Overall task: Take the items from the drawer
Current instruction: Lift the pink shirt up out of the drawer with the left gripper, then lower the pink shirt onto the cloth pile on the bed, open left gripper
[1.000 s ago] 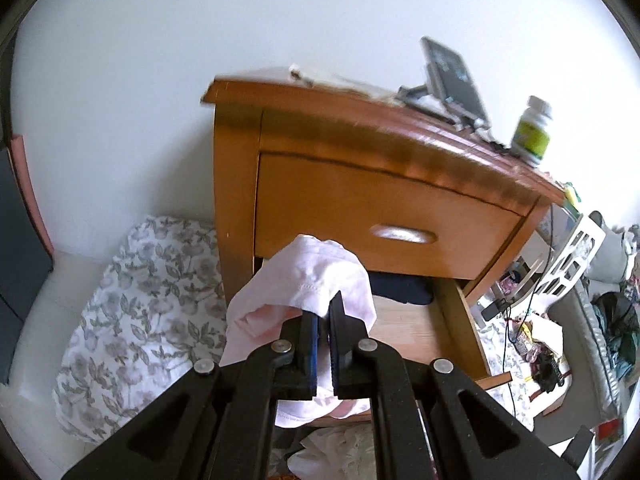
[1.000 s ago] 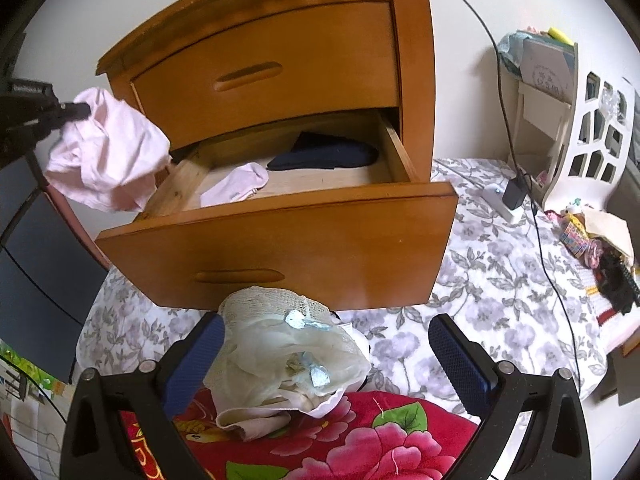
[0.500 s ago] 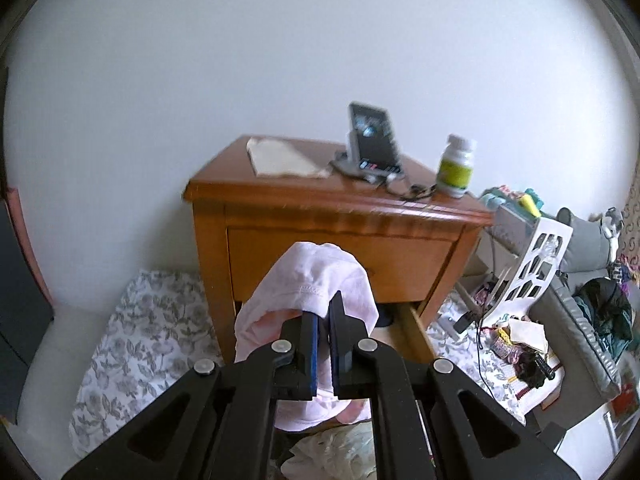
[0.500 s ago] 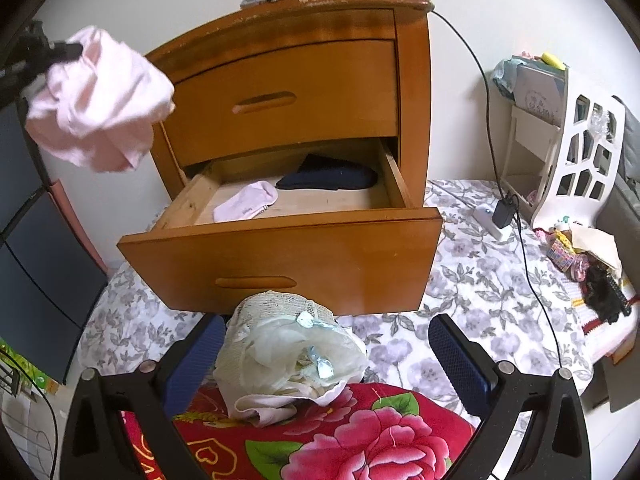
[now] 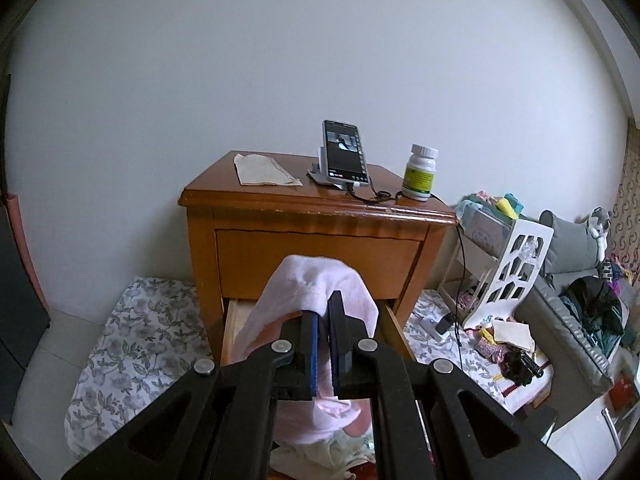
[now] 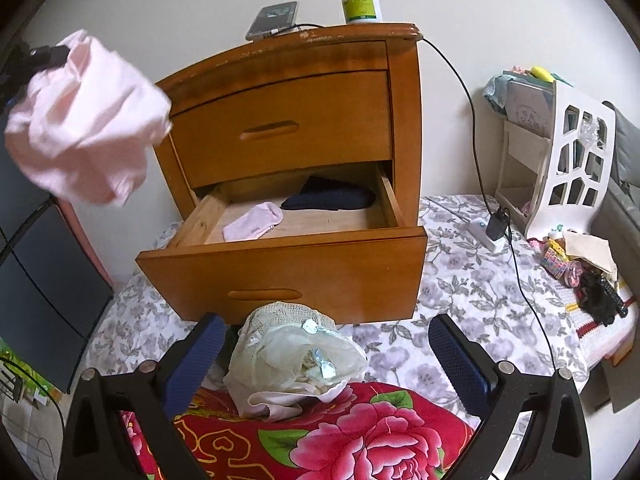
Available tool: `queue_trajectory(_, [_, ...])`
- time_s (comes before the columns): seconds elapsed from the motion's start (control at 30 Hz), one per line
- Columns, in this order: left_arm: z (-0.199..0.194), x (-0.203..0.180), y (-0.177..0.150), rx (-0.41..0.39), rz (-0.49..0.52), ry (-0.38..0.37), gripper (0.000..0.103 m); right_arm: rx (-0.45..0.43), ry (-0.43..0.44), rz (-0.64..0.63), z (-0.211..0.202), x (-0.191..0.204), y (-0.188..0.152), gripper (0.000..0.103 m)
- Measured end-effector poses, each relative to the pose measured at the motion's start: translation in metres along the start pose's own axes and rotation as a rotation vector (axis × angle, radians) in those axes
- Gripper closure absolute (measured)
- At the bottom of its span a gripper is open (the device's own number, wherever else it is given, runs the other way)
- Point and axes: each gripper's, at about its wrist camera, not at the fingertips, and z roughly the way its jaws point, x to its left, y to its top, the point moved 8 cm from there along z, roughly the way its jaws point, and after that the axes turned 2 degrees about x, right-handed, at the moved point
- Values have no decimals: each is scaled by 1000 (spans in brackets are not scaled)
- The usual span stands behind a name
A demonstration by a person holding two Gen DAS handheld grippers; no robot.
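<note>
The left hand-held gripper (image 5: 325,312) tilts down, pinching one pink cloth (image 5: 320,284) above the drawer (image 6: 280,268). The right hand-held gripper (image 6: 326,340) is spread wide; ahead, two items lie inside.

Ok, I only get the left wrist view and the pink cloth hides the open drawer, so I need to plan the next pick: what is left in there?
Observer: A small pale pink sock lies on the wooden drawer floor, toward the drawer's left side.
Operator: Anything else?
Observer: A dark navy folded garment sits at the back, right of the sock.
Operator: Is the right gripper free?
Observer: Yes, the right gripper stands wide open, holding nothing, over a cream lace garment.
Operator: What is that garment on?
Observer: A red cloth with pink flowers, in front of the drawer.
</note>
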Motion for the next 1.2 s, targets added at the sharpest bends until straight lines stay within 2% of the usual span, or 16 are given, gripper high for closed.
queue_trajectory(0.2, [3, -8, -20, 19, 0, -23, 99, -5, 6, -2, -4, 1, 0, 0])
queue_trajectory(0.4, [17, -16, -44, 75, 10, -46, 99, -8, 3, 10, -5, -3, 0, 0])
queue_trajectory(0.7, [49, -35, -80, 179, 20, -106, 99, 10, -2, 22, 1, -8, -4, 0])
queue_trajectory(1.2, [107, -70, -120, 304, 63, -182, 98, 46, -24, 49, 15, -21, -12, 0])
